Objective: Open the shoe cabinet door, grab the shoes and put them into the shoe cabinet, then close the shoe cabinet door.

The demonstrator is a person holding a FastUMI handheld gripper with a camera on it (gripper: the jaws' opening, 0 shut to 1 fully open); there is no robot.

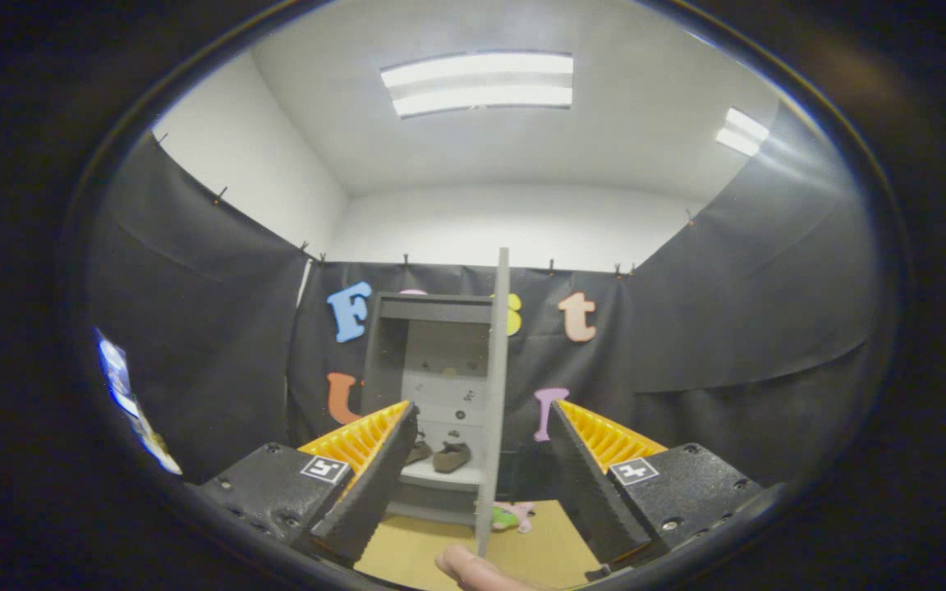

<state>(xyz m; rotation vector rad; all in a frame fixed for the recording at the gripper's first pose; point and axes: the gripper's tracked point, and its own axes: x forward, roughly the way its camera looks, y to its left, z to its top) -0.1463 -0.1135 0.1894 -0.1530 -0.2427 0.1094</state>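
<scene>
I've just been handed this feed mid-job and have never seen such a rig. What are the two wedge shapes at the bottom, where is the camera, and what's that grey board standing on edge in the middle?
The camera rides on a hand-held two-finger gripper and looks forward along its fingers; those are the two wedges. They stand apart, holding nothing. The tall grey board seen edge-on between them is the open door of the grey shoe cabinet, swung out toward the camera. Inside, on the cabinet's pale lower shelf, sits a pair of brown shoes. A person's fingertip shows at the door's bottom edge. Beyond the door, a small pink and green toy lies on the tan floor. The shoes seem to be in, so closing the door looks like what is left.
</scene>
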